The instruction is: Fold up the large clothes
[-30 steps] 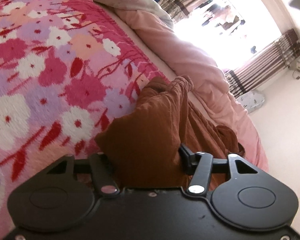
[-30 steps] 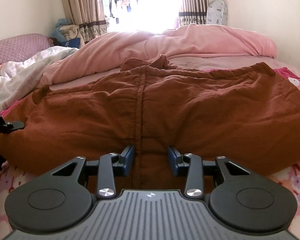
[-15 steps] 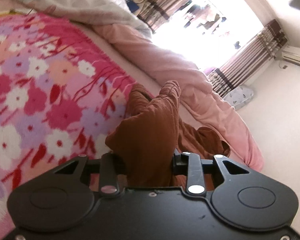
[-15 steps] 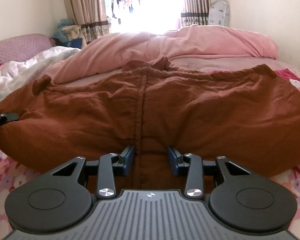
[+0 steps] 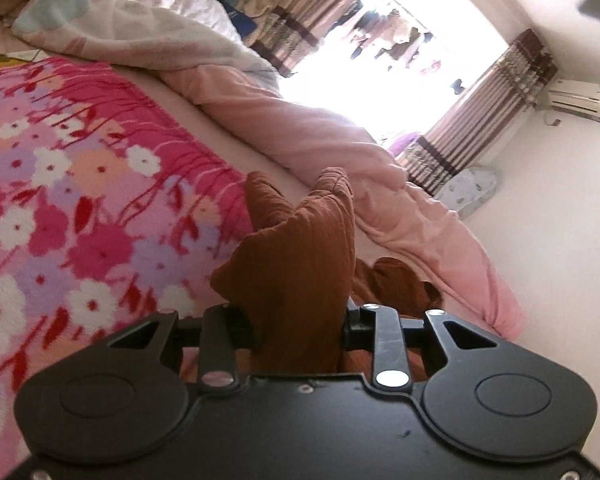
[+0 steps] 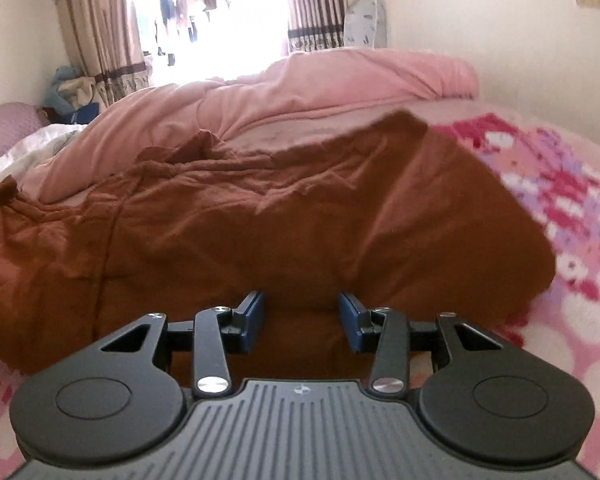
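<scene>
The left gripper is closing on a bunched end of the rust-brown crumpled cotton garment. The right gripper, opening, pinches nothing; it should take the near hem before lifting evenly.

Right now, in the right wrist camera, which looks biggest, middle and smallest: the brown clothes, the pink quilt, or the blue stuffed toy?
1. brown clothes: fills most of the picture, but it is nearest the camera, so that helps.
2. pink quilt: a wide band behind it.
3. blue stuffed toy: a tiny, far-off patch by the curtain.
</scene>
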Action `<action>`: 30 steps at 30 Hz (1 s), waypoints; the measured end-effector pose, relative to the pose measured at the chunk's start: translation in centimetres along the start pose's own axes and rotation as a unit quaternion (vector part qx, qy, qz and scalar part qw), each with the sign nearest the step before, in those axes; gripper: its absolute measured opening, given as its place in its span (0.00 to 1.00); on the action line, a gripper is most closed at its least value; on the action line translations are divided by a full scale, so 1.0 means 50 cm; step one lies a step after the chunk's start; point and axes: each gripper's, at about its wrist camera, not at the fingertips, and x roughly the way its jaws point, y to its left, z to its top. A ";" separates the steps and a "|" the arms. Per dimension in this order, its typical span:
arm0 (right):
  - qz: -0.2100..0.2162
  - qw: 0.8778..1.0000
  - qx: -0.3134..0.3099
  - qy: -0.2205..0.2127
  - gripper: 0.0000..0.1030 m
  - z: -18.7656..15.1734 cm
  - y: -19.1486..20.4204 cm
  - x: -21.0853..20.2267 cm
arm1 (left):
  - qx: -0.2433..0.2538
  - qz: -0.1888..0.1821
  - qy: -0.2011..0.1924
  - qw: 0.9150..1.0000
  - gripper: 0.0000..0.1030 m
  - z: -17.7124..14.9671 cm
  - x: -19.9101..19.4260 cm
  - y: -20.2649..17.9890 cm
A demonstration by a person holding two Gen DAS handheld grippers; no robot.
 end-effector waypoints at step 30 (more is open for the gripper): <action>0.000 0.991 0.132 -0.019 0.50 0.007 -0.315 -0.132 | 0.230 -0.212 0.240 0.919 0.67 -0.423 0.299 -0.586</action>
